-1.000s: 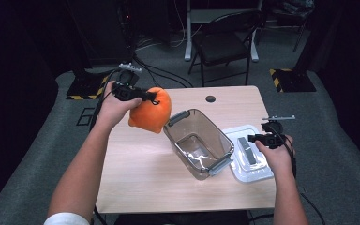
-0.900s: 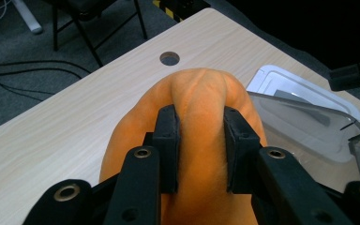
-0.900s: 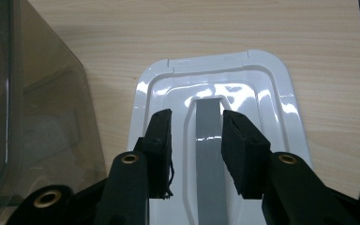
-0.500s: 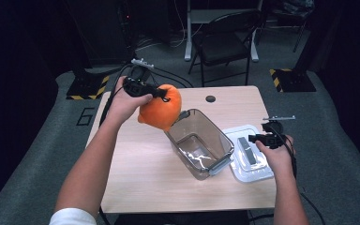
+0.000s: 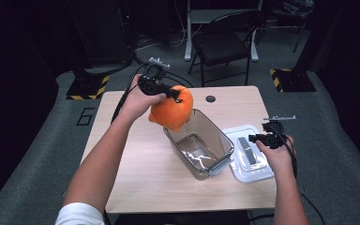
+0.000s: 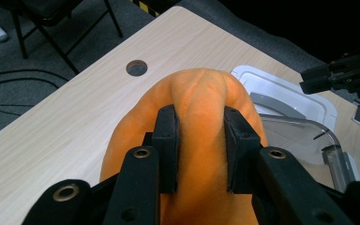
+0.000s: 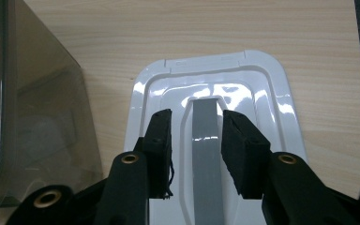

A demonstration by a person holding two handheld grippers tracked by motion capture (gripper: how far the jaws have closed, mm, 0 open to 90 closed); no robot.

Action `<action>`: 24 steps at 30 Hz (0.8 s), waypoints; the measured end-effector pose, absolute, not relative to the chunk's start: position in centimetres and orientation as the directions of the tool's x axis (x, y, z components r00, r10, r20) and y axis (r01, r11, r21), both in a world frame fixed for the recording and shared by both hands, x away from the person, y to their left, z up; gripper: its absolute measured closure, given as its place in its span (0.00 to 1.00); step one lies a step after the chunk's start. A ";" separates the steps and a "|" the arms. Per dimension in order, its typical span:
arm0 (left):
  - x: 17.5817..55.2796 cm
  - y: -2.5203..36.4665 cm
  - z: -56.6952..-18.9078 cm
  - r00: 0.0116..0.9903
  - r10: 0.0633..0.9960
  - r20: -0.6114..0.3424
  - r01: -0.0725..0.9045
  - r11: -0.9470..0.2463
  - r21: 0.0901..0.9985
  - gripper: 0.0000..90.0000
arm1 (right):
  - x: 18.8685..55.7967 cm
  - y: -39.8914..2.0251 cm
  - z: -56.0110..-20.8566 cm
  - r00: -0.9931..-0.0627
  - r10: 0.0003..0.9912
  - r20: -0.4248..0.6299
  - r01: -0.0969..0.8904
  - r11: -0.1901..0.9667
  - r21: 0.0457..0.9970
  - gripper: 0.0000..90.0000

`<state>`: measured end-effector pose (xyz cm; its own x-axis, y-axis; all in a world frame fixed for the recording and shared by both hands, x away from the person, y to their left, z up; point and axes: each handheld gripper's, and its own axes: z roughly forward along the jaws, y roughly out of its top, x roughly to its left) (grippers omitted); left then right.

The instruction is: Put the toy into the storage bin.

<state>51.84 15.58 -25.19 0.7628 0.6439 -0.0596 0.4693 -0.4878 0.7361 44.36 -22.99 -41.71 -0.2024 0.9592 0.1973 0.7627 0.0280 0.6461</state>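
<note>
Left hand-held gripper (image 5: 172, 93) clamped on orange plush toy (image 5: 172, 111), held in air upper centre of high view, over far rim of clear bin (image 5: 201, 149). Right hand-held gripper (image 5: 254, 138), jaws apart, nothing gripped, hovers over white lid (image 5: 249, 159) on desk (image 5: 136, 164), right of bin.

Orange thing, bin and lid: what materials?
Orange toy: looks like soft plush; fuzzy matte nap, dents between the left tongs' pads. Bin: apparently clear, smoke-tinted rigid plastic; the table shows through it. Lid: likely glossy white plastic with sharp highlights and a grey strip.
</note>
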 end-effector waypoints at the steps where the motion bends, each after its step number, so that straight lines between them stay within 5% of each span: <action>1: 51.8 15.6 -25.2 0.763 0.644 -0.060 0.469 -0.488 0.736 0.78 | 44.4 -23.0 -41.7 -0.202 0.959 0.198 0.763 0.027 0.646 0.70; 24: 52.4 11.2 -27.8 0.798 0.600 -0.059 0.452 -0.532 0.716 0.77 | 44.4 -22.9 -41.9 -0.212 0.956 0.201 0.765 0.034 0.643 0.70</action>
<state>52.42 11.19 -27.79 0.7980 0.5997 -0.0589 0.4523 -0.5315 0.7162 44.37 -22.91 -41.86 -0.2120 0.9564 0.2007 0.7647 0.0344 0.6434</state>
